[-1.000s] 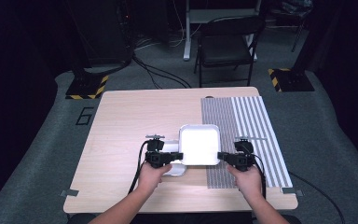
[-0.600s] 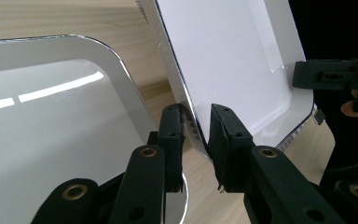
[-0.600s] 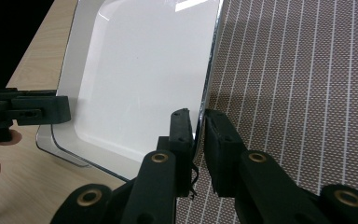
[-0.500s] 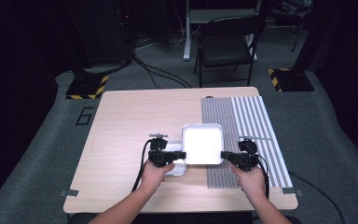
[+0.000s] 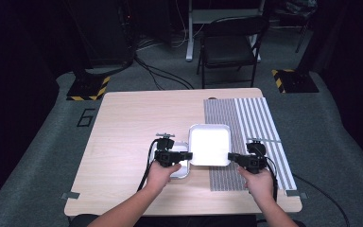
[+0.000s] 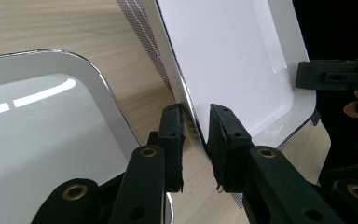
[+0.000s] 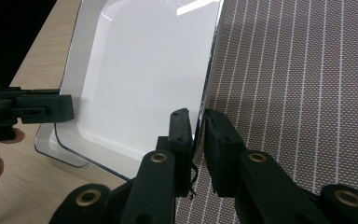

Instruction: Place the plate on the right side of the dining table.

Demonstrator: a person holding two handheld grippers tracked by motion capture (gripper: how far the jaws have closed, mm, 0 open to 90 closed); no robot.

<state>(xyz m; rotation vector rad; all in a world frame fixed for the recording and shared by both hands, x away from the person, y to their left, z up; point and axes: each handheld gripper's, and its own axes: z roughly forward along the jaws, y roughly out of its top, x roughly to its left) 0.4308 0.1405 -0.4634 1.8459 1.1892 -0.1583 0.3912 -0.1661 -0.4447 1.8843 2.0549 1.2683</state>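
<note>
A white square tray (image 5: 210,144) is held between both grippers, over the seam of bare wood and striped mat. My left gripper (image 5: 189,155) pinches its left rim; in the left gripper view the jaws (image 6: 196,116) close on that thin edge of the tray (image 6: 233,60). My right gripper (image 5: 230,156) clamps the opposite rim, and in the right gripper view its jaws (image 7: 196,119) stand on either side of the tray's (image 7: 144,74) edge. A second, glossy tray (image 5: 182,165) lies on the table under the left hand, partly beneath the held one (image 6: 42,130).
A brown and white striped mat (image 5: 255,123) covers the right part of the wooden table (image 5: 137,123). A black chair (image 5: 229,47) stands beyond the far edge, with cables on the grey floor. The table's left half is bare wood.
Both hands and the white tray have shifted a little to the right, further over the striped mat. The lower tray has stayed in place.
</note>
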